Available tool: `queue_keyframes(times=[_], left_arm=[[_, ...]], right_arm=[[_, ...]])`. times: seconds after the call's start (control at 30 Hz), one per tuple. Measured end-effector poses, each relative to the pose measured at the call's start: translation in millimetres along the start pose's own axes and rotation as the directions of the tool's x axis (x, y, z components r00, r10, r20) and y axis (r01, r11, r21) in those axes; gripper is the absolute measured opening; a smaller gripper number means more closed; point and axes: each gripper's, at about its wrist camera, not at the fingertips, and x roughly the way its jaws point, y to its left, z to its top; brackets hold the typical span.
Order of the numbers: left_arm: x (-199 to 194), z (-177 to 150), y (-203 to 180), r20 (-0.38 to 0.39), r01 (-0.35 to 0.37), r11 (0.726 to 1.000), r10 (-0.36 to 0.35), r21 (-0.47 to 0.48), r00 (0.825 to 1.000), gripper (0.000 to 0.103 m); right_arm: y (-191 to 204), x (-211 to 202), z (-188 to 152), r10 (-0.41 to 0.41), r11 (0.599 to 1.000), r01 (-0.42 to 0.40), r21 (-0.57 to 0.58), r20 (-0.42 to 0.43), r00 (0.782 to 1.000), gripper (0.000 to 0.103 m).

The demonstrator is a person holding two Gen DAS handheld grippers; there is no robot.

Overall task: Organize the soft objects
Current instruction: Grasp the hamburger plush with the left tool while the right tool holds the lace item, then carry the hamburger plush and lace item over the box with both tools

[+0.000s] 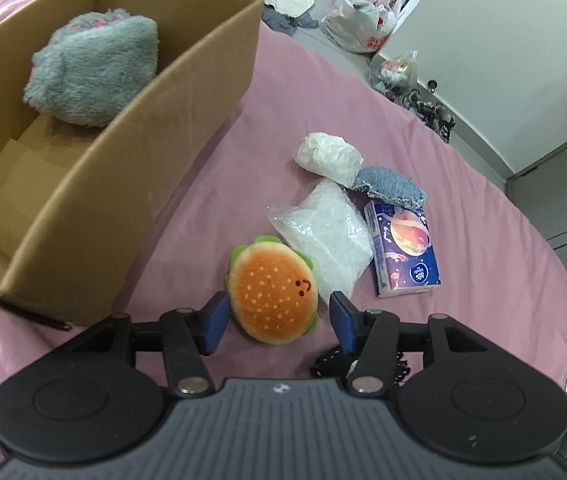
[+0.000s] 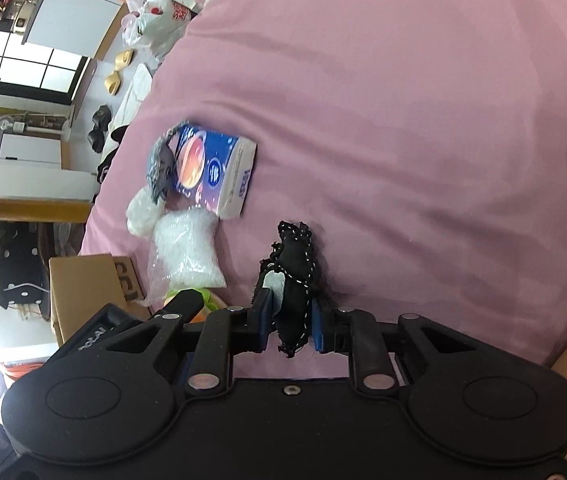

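A: Left gripper (image 1: 277, 316)?
B: Jaws spread, straddling the burger plush (image 1: 272, 289) on the pink sheet (image 1: 463, 208), beside the cardboard box (image 1: 131, 140).
A: Right gripper (image 2: 292, 314)?
B: Clamped on the black stitched cloth (image 2: 293, 264).
A: Readable text?
B: Tissue pack (image 1: 405, 249) logo, possibly "Vinda"; blurred.

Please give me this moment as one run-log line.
left gripper: open around burger plush | right gripper: shut on black cloth | cardboard box: holds grey plush

Bare pink sheet (image 1: 283, 92) lies free between cardboard box (image 1: 155, 152) and bubble-wrap bag (image 1: 323, 236)
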Motion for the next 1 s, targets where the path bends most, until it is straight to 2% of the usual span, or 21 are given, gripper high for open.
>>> queue_keyframes(times=[0.23, 0.4, 0.5, 1.0], left_arm=[[5.3, 2.3, -2.0, 0.003, -0.005, 0.999, 0.005, 0.038, 1.0, 0.054], [-0.5, 2.4, 0.6, 0.008, 0.003, 0.999, -0.004, 0.036, 1.0, 0.039], [-8.4, 1.8, 1.3, 0.011, 0.01, 0.999, -0.01, 0.036, 1.0, 0.035], [-72.8, 0.8, 7.2, 0.079, 0.065, 0.997, -0.069, 0.051, 0.995, 0.034]], right_arm=[[4.0, -3.7, 1.3, 0.013, 1.0, -0.013, -0.016, 0.016, 1.0, 0.02], [7.7, -7.3, 1.4, 0.026, 0.999, -0.025, -0.034, 0.032, 0.999, 0.02], [9.6, -9.6, 0.3, 0.031, 0.998, -0.029, -0.048, 0.039, 0.999, 0.02], [37.0, -32.0, -5.8, 0.088, 0.977, -0.059, -0.205, 0.136, 0.987, 0.02]])
